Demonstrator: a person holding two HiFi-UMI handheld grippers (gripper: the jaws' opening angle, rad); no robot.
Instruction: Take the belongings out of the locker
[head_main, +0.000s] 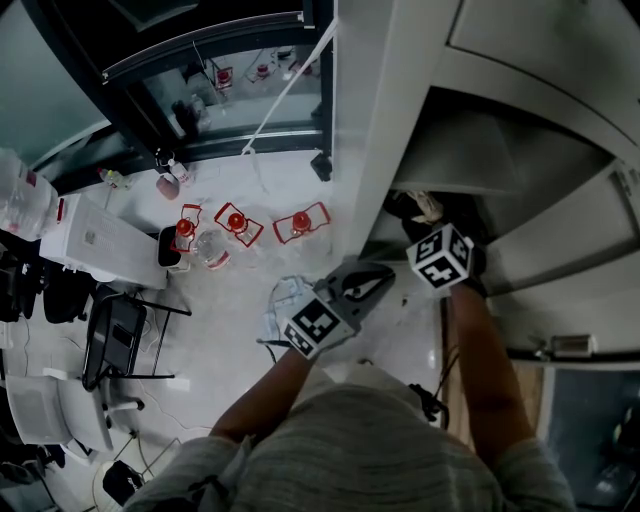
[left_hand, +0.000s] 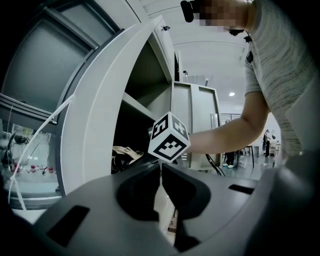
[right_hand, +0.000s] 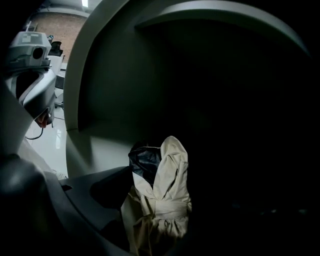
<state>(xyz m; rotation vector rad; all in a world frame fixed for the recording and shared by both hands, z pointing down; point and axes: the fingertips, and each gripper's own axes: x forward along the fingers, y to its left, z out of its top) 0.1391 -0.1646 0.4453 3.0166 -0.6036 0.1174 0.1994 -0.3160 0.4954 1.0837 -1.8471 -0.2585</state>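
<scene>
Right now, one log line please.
left gripper: fingers shut, empty, outside locker | right gripper: fingers open around beige cloth bundle in locker | bundle not yet out

Cloth bundle (right_hand: 165, 200) inside the locker (right_hand: 100, 100), just before the right gripper (head_main: 430, 232); left gripper (head_main: 375, 278) outside.

Open locker (right_hand: 102, 95) mouth, cloth bundle (right_hand: 167, 200) inside

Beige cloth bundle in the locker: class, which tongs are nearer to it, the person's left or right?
Right. The right tongs reach inside the locker, open, with the beige cloth bundle just ahead of their jaws. The left tongs hang shut outside, in front of it.
</scene>
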